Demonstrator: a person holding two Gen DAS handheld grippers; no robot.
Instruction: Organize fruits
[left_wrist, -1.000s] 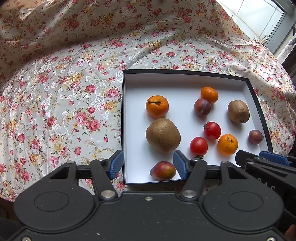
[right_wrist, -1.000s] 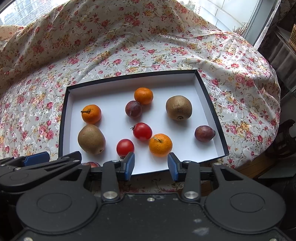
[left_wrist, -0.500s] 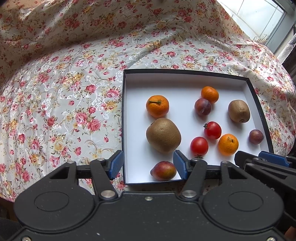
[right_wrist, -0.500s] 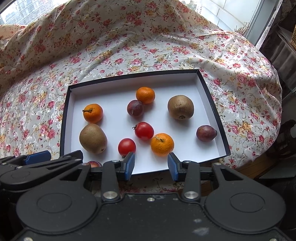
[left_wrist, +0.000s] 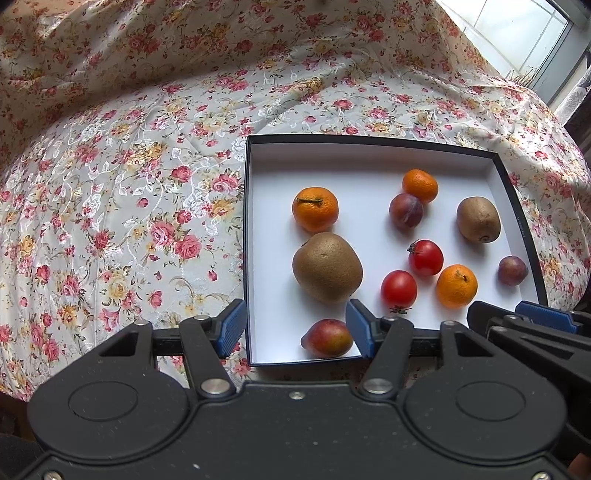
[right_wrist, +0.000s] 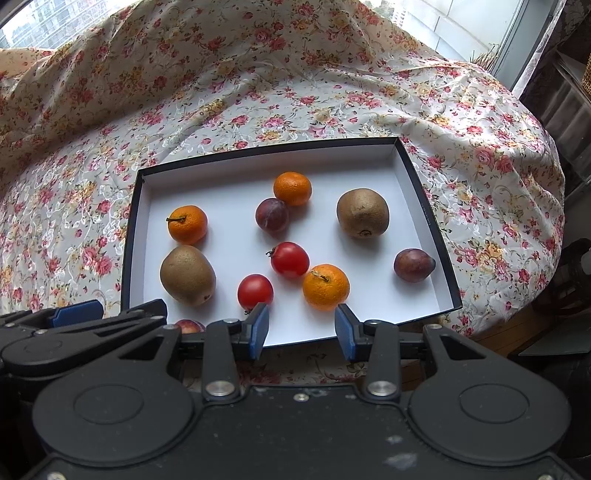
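Both grippers are parked at the near edge of the box and neither has hold of anything: the left hand-held gripper (left_wrist: 295, 330) has its blue pads spread wide with nothing pinched between them, and the right hand-held gripper (right_wrist: 301, 328) is open a bit narrower, also empty. Right by the left one's pads a reddish plum (left_wrist: 327, 338) lies in the box's near corner. Further in sit a big kiwi (left_wrist: 327, 267), two tomatoes (right_wrist: 255, 291) (right_wrist: 290, 259) and a mandarin (right_wrist: 325, 286) touching the farther tomato. Past those are another mandarin (right_wrist: 187, 224), a second kiwi (right_wrist: 362, 212), a dark plum (right_wrist: 413, 265) near the right wall, and at the back a plum (right_wrist: 272, 215) touching a third mandarin (right_wrist: 292, 188). The white-lined black box (right_wrist: 430, 221) rests on a table with a flowery cloth (right_wrist: 258, 92)
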